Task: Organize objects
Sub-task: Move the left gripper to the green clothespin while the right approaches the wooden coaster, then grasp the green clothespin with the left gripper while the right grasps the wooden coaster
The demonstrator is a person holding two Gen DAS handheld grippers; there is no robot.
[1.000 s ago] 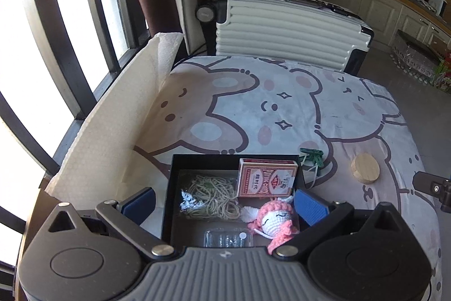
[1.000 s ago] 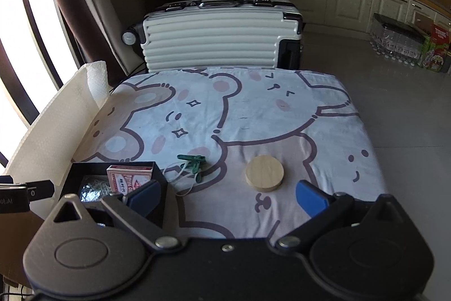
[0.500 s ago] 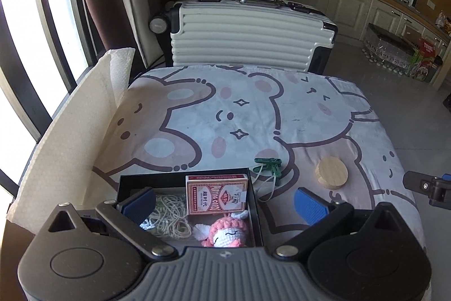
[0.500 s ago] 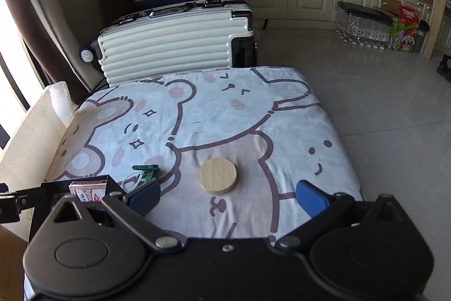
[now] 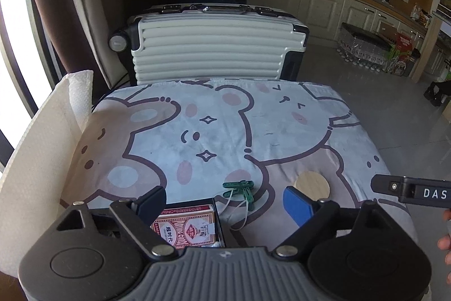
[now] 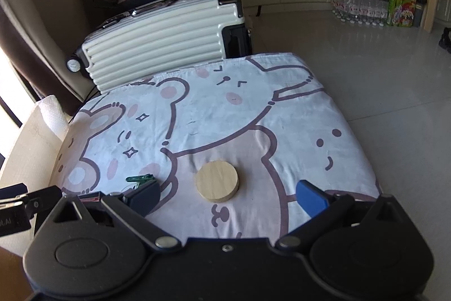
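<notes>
A round wooden disc (image 6: 217, 181) lies on the bear-print cloth, just ahead of my open, empty right gripper (image 6: 227, 195); it also shows in the left wrist view (image 5: 312, 184). A green clothespin (image 5: 242, 189) with a pale string lies beside the black box (image 5: 218, 219), which holds a red card pack (image 5: 186, 227). My left gripper (image 5: 224, 203) is open and empty, pulled back over the box's near side. The clothespin also shows in the right wrist view (image 6: 140, 178), behind the left finger.
A cream ribbed suitcase (image 5: 208, 47) stands behind the table. A white paper sheet (image 5: 36, 148) stands along the table's left edge. The right gripper's body (image 5: 411, 191) reaches in at the right. Cabinets and bottle packs (image 6: 363, 4) line the far floor.
Both grippers have swung right and pulled back. The black box has slid mostly under the left gripper's view; the pink doll and rubber bands are now hidden. The disc sits nearer the right gripper's centre.
</notes>
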